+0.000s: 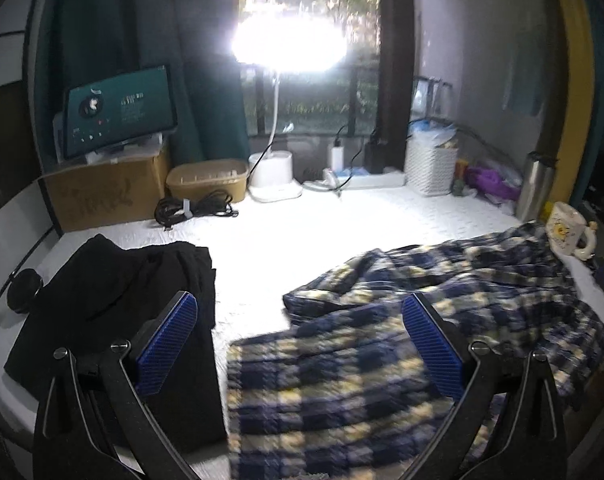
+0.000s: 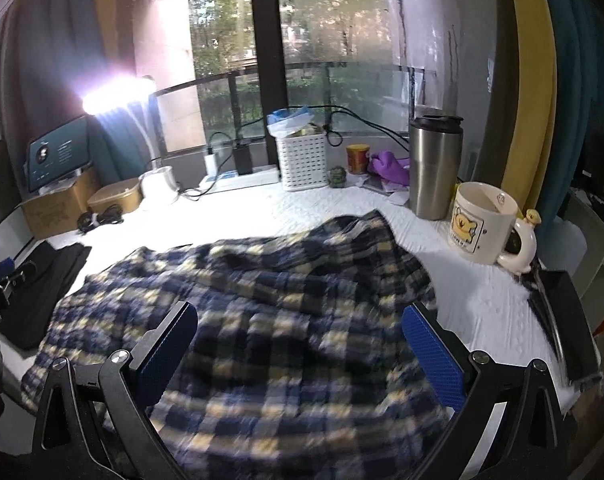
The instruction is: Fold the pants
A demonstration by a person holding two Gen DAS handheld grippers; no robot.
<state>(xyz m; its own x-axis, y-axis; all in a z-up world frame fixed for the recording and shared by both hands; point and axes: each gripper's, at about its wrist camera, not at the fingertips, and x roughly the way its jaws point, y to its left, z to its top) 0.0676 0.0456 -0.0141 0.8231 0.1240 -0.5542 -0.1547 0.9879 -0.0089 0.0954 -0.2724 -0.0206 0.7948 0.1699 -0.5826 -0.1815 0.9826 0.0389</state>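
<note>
Blue, yellow and white plaid pants (image 1: 382, 320) lie crumpled on the white quilted table (image 1: 282, 240), also in the right wrist view (image 2: 262, 300). My left gripper (image 1: 300, 344) is open above the pants' near left edge, empty. My right gripper (image 2: 300, 348) is open above the middle of the pants, empty. Both have blue ribbed pads (image 1: 166, 352). The left gripper shows at the left edge of the right wrist view (image 2: 6, 280).
A folded black garment (image 1: 114, 300) lies at the left. A cartoon mug (image 2: 482, 224) and a steel tumbler (image 2: 434, 168) stand at the right. At the back stand a lit lamp (image 1: 290, 44), white basket (image 2: 302, 160), cardboard box (image 1: 106, 192) with a tablet, and cables (image 1: 194, 208).
</note>
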